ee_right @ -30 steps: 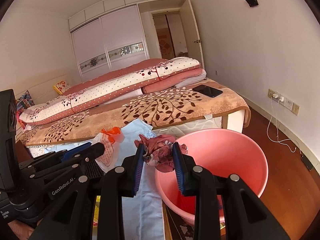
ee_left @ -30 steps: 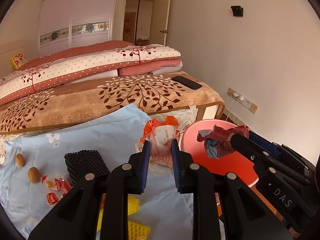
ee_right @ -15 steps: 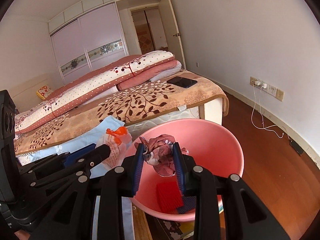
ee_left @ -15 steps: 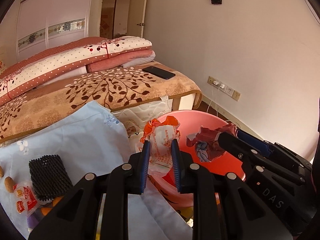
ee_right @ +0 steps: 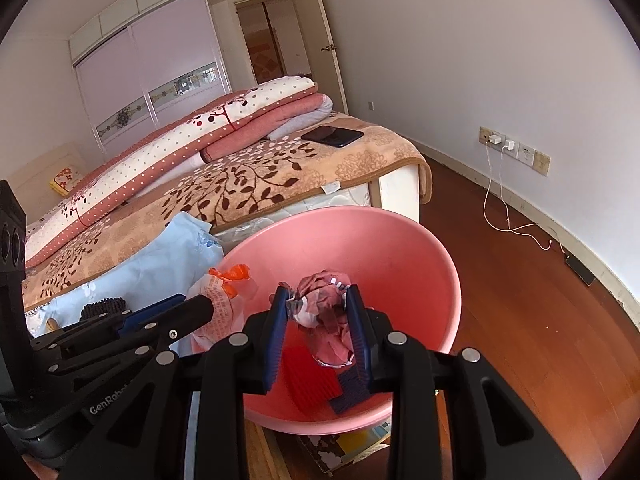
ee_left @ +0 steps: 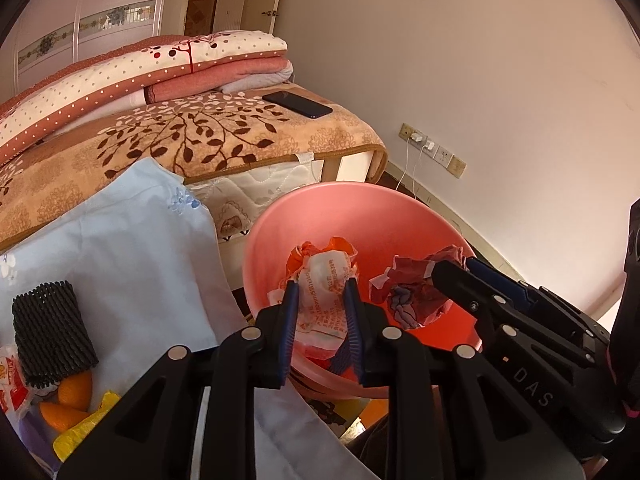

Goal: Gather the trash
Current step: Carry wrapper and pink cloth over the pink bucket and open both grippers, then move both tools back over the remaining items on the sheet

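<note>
Above the pink basin, the left tongs are clamped on a white-and-orange wrapper, and just right of them the right tongs pinch a crumpled dark-red wrapper. Red and blue scraps lie inside the basin.

The black plastic right gripper, seen from the left wrist camera, has the white letters "DAS" on its side, near the pink round plastic tub. The black plastic left gripper, seen from the right wrist camera, has white letters that read "GenRobot" on its arm, cut off at the end. The crumpled white and orange snack wrapper held over the tub has lines of small red print, too small to read.
</note>
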A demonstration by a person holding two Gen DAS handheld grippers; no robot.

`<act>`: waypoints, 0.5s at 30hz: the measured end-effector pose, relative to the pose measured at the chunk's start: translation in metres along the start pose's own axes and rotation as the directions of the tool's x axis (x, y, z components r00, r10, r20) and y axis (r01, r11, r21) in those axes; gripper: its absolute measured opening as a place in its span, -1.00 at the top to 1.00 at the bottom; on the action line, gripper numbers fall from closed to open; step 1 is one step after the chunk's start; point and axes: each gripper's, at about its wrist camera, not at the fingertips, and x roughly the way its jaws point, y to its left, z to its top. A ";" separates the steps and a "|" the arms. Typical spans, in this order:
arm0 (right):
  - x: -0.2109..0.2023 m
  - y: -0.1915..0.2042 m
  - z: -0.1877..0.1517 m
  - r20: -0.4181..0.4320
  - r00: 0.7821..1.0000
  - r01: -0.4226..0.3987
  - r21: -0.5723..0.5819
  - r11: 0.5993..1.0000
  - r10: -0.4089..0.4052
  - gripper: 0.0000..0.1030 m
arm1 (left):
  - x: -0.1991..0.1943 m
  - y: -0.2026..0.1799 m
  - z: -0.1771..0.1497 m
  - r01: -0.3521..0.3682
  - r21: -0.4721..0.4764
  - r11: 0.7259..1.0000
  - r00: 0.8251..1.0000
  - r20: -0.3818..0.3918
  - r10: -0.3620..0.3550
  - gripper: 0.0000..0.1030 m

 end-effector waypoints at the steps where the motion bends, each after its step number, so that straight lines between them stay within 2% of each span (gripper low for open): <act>1: 0.000 0.000 0.000 0.000 1.000 0.003 0.000 1.000 -0.003 0.43 | 0.001 0.001 0.000 0.003 -0.004 1.000 1.000 -0.003 -0.003 0.37; 4: 0.001 0.000 0.000 0.000 1.000 0.012 -0.001 1.000 -0.012 0.40 | -0.001 0.001 0.000 0.007 -0.013 1.000 1.000 -0.003 -0.007 0.16; 8: -0.001 0.001 0.000 0.004 1.000 0.023 0.000 1.000 -0.023 0.30 | -0.004 0.002 0.001 0.005 -0.023 1.000 1.000 -0.001 -0.005 0.15; 12: -0.006 0.000 0.001 0.016 0.999 0.032 0.002 0.999 -0.032 0.06 | -0.010 0.006 0.002 0.008 -0.040 0.999 1.000 0.013 -0.008 0.14; 15: -0.010 0.003 0.002 0.024 0.999 0.025 -0.009 1.000 -0.024 0.05 | -0.019 0.008 0.002 0.022 -0.052 0.998 0.999 0.043 -0.019 0.14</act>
